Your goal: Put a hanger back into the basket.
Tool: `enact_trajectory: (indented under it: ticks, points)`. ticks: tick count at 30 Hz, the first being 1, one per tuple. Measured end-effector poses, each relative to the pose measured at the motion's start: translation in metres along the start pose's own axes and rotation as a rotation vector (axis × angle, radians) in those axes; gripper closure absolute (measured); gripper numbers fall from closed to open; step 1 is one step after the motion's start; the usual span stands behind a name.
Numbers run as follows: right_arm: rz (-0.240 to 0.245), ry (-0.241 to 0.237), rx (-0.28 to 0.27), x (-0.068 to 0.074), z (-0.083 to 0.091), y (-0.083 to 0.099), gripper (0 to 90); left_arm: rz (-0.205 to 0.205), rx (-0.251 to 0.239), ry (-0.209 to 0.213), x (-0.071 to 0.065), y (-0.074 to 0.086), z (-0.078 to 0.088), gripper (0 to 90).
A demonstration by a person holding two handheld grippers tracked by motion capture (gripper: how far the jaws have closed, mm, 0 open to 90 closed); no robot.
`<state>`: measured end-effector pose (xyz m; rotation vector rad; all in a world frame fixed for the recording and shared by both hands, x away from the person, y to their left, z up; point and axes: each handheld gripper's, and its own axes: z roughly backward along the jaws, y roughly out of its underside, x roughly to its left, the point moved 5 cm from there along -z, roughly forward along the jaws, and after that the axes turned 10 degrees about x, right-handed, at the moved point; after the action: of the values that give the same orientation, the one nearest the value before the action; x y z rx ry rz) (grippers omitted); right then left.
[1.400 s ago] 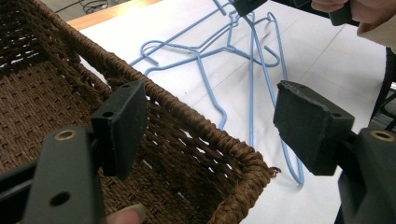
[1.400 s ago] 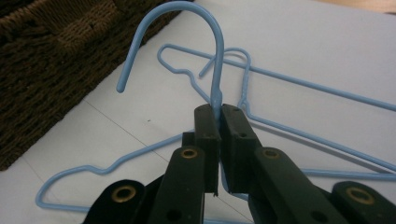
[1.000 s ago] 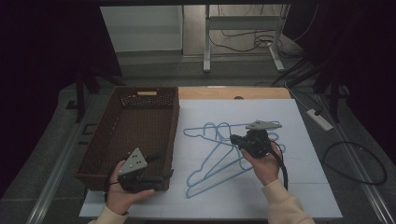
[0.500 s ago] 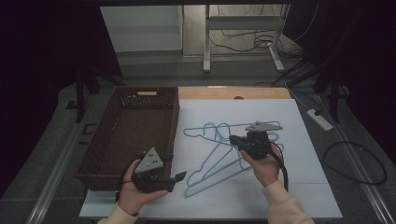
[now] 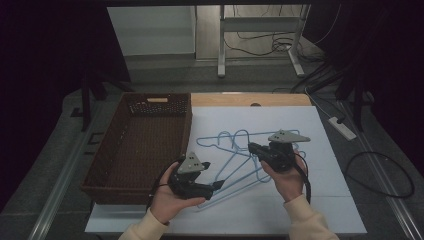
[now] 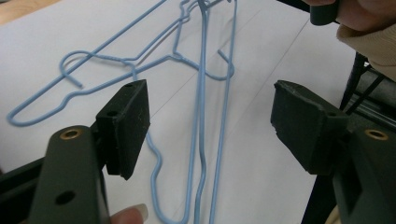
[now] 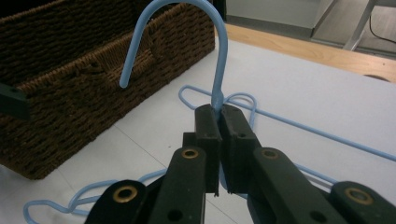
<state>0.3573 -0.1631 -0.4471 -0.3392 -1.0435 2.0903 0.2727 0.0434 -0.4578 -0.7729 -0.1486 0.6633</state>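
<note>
White sheeting [image 5: 300, 210] covers the table, and the blue hangers [image 5: 235, 155] lie tangled on it between the two tongs. Right gripper [image 7: 219, 112] pinches one hanger's neck just under the hook [image 7: 187, 18], lifting it. Left gripper [image 6: 210, 116] hovers with jaws spread over the wires, nothing held. Basket [image 5: 135, 150] beside it sits empty: separating looks barely begun.

The wire hangers [image 5: 235, 155] are pale blue. They lie on a white sheet [image 5: 320, 130] beside a dark brown woven basket [image 5: 107, 165]. Both grippers' pads [image 6: 128, 121] are matte black.
</note>
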Motion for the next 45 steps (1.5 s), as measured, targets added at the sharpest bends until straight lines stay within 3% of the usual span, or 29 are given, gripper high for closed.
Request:
enact_trajectory:
  ticks: [6,20,27,32,35,41,45]
  points:
    - [0.007,-0.006,-0.022,0.003,0.01,-0.004,86.6,0.018,0.041,0.024,0.002,-0.003,-0.021,32.0]
    - [0.014,-0.024,-0.046,0.01,0.022,-0.009,86.6,0.041,0.081,0.071,0.004,-0.013,-0.052,38.9]
    - [0.014,-0.03,-0.049,0.011,0.024,-0.01,86.5,0.055,0.144,0.083,0.007,-0.014,-0.067,59.0]
    - [0.016,-0.031,-0.052,0.011,0.025,-0.01,86.5,0.058,0.156,0.101,0.005,-0.014,-0.067,82.1]
    - [0.019,-0.028,-0.05,0.011,0.025,-0.01,86.5,0.036,0.159,0.132,0.0,-0.015,-0.064,85.3]
    - [0.011,-0.042,-0.088,0.009,0.034,-0.012,86.1,0.014,0.101,0.122,-0.007,-0.023,-0.051,86.5]
    - [0.018,-0.06,-0.132,0.009,0.041,-0.014,82.2,0.004,0.09,0.124,-0.009,-0.027,-0.041,86.6]
